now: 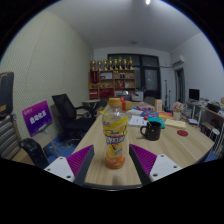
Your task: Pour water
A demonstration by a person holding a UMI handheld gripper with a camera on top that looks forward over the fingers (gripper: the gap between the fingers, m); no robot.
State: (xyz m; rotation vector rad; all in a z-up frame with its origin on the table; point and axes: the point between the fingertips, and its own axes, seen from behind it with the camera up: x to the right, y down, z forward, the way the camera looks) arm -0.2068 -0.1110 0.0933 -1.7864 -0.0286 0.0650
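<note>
A plastic bottle (115, 132) with an orange drink, a yellow label and a light cap stands upright on the wooden table (175, 145). It stands between my two fingers with a gap at each side. My gripper (113, 160) is open, its purple pads (84, 160) beside the bottle's lower half. A dark mug (152, 129) stands on the table beyond the fingers, ahead and to the right of the bottle.
Boxes and small items (140, 108) lie farther along the table. Black office chairs (68, 112) stand left of the table. A purple sign (38, 118) is at the left. Shelves with objects (112, 78) line the far wall.
</note>
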